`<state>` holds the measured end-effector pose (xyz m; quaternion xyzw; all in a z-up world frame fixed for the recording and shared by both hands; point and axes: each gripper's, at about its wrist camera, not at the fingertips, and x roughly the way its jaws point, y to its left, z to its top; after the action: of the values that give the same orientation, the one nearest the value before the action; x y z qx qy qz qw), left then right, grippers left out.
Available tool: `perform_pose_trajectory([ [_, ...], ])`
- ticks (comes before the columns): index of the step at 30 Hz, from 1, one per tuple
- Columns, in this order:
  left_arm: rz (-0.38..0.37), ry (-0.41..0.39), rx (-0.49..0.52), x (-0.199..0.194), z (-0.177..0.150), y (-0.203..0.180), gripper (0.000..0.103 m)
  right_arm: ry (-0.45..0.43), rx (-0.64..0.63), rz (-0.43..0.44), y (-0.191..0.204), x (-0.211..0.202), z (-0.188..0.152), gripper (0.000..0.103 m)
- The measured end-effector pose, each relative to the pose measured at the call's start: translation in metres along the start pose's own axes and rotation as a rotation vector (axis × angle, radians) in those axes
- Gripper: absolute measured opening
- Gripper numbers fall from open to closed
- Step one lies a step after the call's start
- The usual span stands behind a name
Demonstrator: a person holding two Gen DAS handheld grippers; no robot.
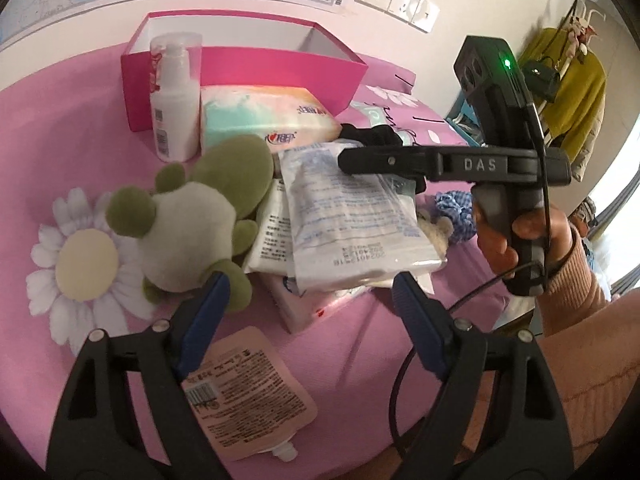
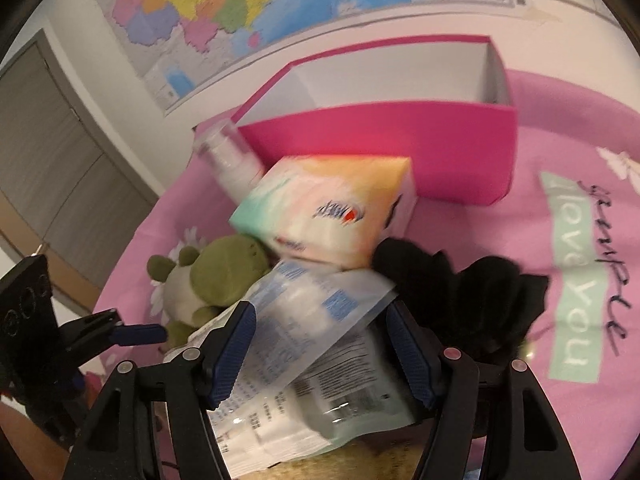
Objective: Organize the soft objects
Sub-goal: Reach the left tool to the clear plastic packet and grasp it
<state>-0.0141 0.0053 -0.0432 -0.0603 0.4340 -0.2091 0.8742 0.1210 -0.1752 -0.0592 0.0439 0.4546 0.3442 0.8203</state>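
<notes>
- Fingers of the left gripper point(image 1: 308, 284) stand apart over the pink surface point(image 1: 60, 120), with nothing pressed between them; the left fingertip touches or just overlaps the foot of the green plush frog point(image 1: 192, 208).
- Left of the frog, a white daisy print point(image 1: 80, 260) lies flat on the cloth.
- Behind the frog stands a white pump bottle point(image 1: 176, 100), upright, just in front of the open pink box point(image 1: 248, 68).
- Right of the bottle and against the box's front wall lies a pastel tissue pack point(image 1: 268, 116).
- Right of the frog, a clear plastic packet point(image 1: 344, 216) with blue print lies on top of other white packets, touching the frog's side.
- Below the frog, near the left gripper's base, a pale pink spouted pouch point(image 1: 244, 392) lies flat.
- Right gripper point(image 2: 320, 320) reaches over the clear plastic packet point(image 2: 320, 304); its fingers are apart on either side of the packet, and the blur hides whether the pads press on it.
- Right of the packet, a black gathered cloth point(image 2: 460, 292) sits beside the right finger.
- Further right of the frog, a blue checked scrunchie point(image 1: 456, 216) lies near the person's hand point(image 1: 516, 240).
</notes>
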Motion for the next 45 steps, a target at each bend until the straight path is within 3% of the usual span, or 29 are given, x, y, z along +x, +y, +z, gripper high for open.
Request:
perform_pose_trajectory([
  [3, -0.003, -0.002, -0.027, -0.002, 0.002, 0.005, 0.074, -0.015, 0.023, 0.023, -0.003, 0.000, -0.001, 0.059],
  [5, -0.009, 0.001, -0.051, 0.000, 0.004, 0.008, 0.068, -0.036, 0.048, 0.042, -0.007, -0.003, -0.001, 0.041],
  [7, -0.015, 0.004, -0.069, 0.001, 0.003, 0.011, 0.067, -0.069, 0.061, 0.054, -0.011, -0.010, -0.003, 0.032],
  [14, -0.069, 0.019, -0.071, 0.007, 0.005, 0.007, 0.067, -0.177, 0.059, 0.106, -0.011, -0.035, -0.005, 0.018],
  [19, -0.081, 0.023, -0.055, 0.008, 0.008, 0.000, 0.067, -0.235, 0.087, 0.086, -0.013, -0.044, -0.004, 0.017],
  [24, -0.148, -0.003, -0.009, -0.007, 0.007, -0.013, 0.067, -0.267, 0.160, 0.067, -0.027, -0.049, -0.007, 0.017],
  [29, -0.274, 0.043, 0.012, 0.000, 0.009, -0.026, 0.067, -0.292, 0.209, 0.038, -0.032, -0.056, -0.013, 0.017],
  [38, -0.493, 0.151, -0.085, 0.025, 0.013, -0.026, 0.067, -0.308, 0.250, 0.038, -0.031, -0.059, -0.025, 0.016],
  [41, -0.494, 0.166, -0.146, 0.034, 0.020, -0.020, 0.067, -0.304, 0.240, 0.042, -0.027, -0.057, -0.028, 0.016],
  [45, -0.434, 0.134, -0.211, 0.033, 0.025, -0.006, 0.067, -0.317, 0.241, 0.049, -0.027, -0.063, -0.034, 0.016],
])
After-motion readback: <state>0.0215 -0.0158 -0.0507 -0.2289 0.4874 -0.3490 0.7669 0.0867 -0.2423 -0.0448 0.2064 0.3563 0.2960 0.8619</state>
